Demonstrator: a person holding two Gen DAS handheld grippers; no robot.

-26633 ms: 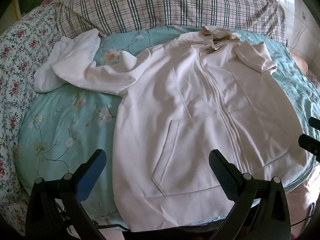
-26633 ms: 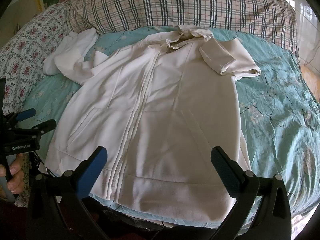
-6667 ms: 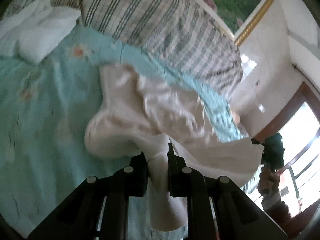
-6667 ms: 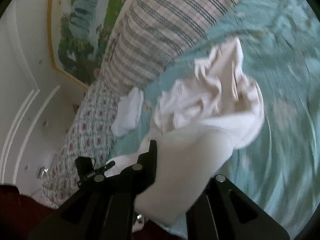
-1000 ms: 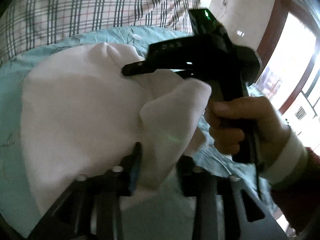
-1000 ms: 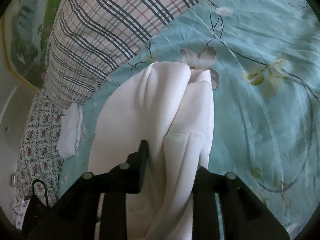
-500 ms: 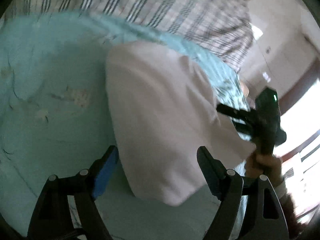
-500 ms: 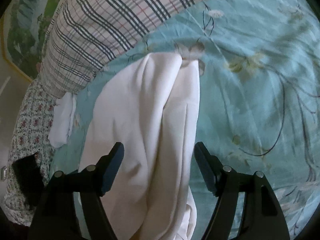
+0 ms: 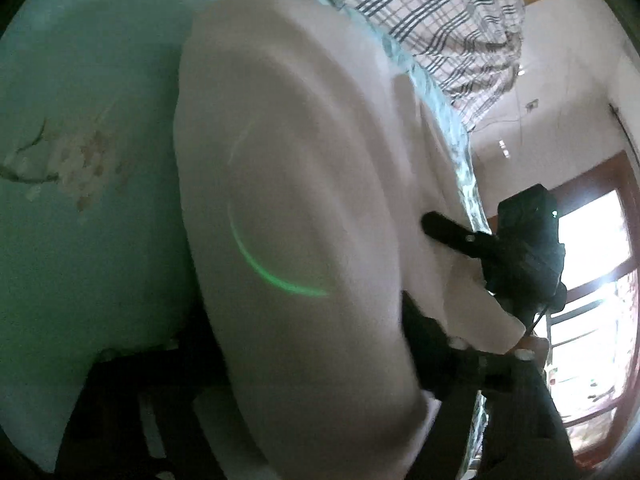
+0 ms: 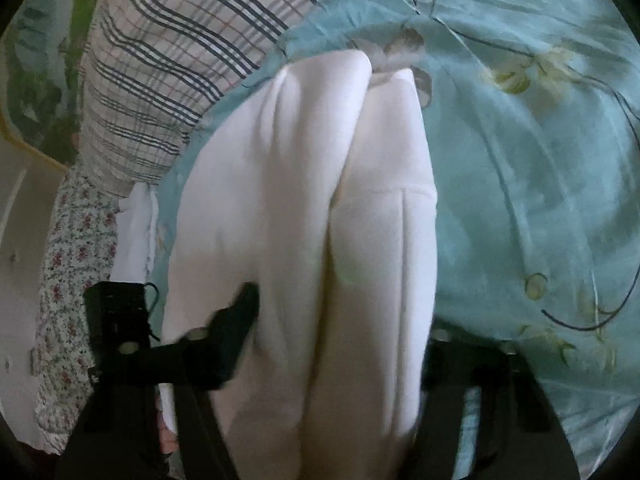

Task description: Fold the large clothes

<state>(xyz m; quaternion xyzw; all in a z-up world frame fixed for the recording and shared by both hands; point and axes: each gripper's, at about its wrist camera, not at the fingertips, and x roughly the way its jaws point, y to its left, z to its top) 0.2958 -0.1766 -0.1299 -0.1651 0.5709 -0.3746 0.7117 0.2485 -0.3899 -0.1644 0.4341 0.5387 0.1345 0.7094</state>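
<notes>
While both jaws are closing, the cream-white folded garment (image 10: 304, 240) lies between the fingers of each hand-held gripper, at the near edge of a bed. Nearest in the right wrist view, the right hand-held gripper (image 10: 332, 344) straddles the thick end of the bundle: its left finger (image 10: 236, 328) shows dark beside the cloth, while the other is mostly covered by fabric, so whether the pads press the cloth cannot be told. To the left of that finger, part of the left tool appears as a black box. From there the garment runs away from the camera as two long rolled ridges with a deep crease between them, ending in rounded folds on the turquoise floral bedsheet (image 10: 520, 168). In the left wrist view, the left hand-held gripper (image 9: 304, 376) is blurred and largely buried under the cloth, which fills the middle of the picture; its right finger (image 9: 424, 340) pokes out dark at the cloth's edge, and its grip cannot be told either. A curved green glare streak crosses the fabric. Farther off, a plaid quilt (image 10: 180, 48) is heaped at the head of the bed, a small white cloth (image 10: 134, 232) lies beside a flower-print pillow (image 10: 76, 248), and a bright window (image 9: 592, 264) stands at the right.
</notes>
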